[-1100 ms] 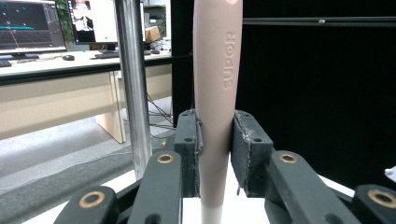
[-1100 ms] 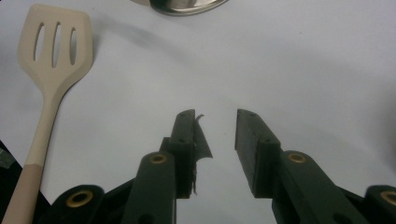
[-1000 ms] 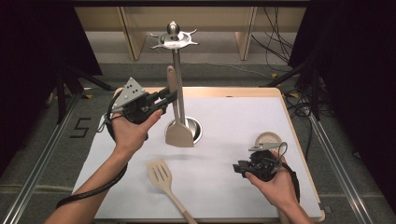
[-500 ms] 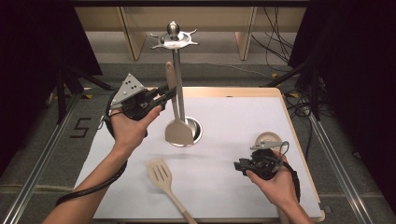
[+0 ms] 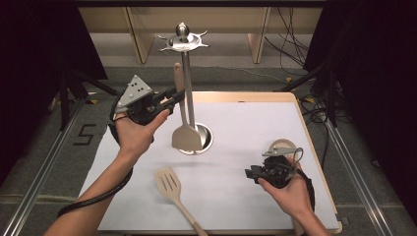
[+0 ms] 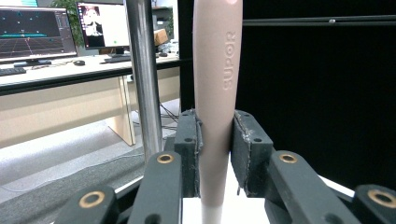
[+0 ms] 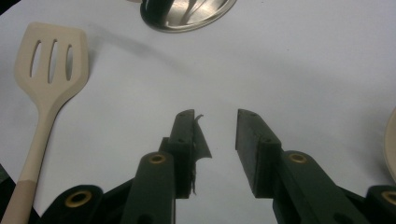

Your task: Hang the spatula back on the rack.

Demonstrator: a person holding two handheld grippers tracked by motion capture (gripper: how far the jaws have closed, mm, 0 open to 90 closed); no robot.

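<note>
A metal utensil stand (image 5: 184, 73) with a hook crown rises from a round steel base (image 5: 205, 140) at the table's middle. My left gripper (image 5: 174, 97) is shut on the beige handle of a solid spatula (image 5: 186, 136), which hangs upright beside the pole, its blade just above the base. In the left gripper view the handle (image 6: 215, 93) sits clamped between the pads, with the pole (image 6: 142, 74) just to its left. A slotted beige spatula (image 5: 169, 183) lies flat on the white sheet near the front. My right gripper (image 5: 249, 173) hovers open at the right; it (image 7: 215, 128) holds nothing.
A round beige disc (image 5: 281, 146) lies behind the right hand near the table's right edge. White paper (image 5: 236, 123) covers the wooden tabletop. Dark curtains, cables and rails surround the table. Desks with monitors (image 6: 37, 28) stand beyond.
The left gripper has lifted the solid spatula upward along the pole, toward the hooks. The right gripper has stayed almost still.
</note>
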